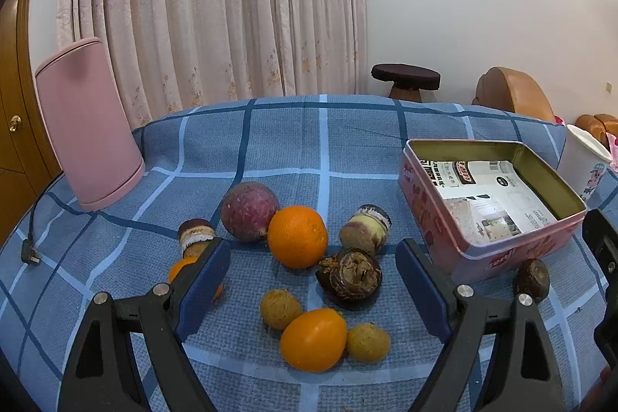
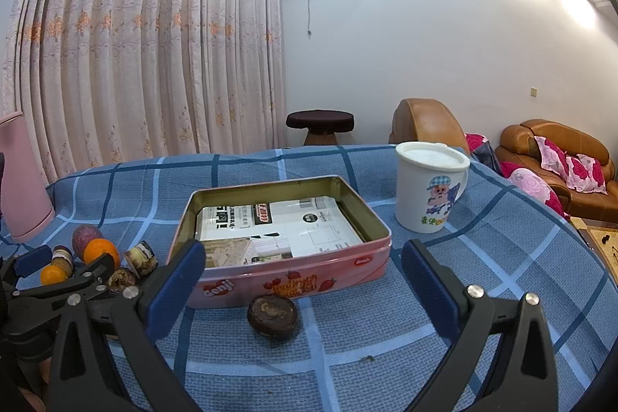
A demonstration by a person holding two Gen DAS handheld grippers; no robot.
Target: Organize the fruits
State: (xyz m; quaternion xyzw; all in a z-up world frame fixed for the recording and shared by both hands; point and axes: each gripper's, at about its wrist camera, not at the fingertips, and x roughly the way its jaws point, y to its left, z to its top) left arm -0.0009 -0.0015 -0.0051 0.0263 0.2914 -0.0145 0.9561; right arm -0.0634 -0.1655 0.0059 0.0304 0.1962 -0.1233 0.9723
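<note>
Fruits lie on the blue checked cloth. In the left wrist view my left gripper (image 1: 313, 277) is open above a dark brown water chestnut (image 1: 349, 277), a large orange (image 1: 296, 236), a small orange (image 1: 313, 339) and two tan longans (image 1: 280, 308). A purple fruit (image 1: 249, 205) lies behind them. The pink open tin (image 1: 455, 246) stands to the right, with paper inside. In the right wrist view my right gripper (image 2: 303, 280) is open and empty over a second dark chestnut (image 2: 272, 316), just in front of the tin (image 2: 289, 277).
A pink appliance (image 1: 87, 126) with a cord stands at the back left. A white lidded mug (image 2: 426, 190) stands right of the tin. Two small wrapped cakes (image 1: 367, 226) lie among the fruits. A stool and brown sofas stand beyond the table.
</note>
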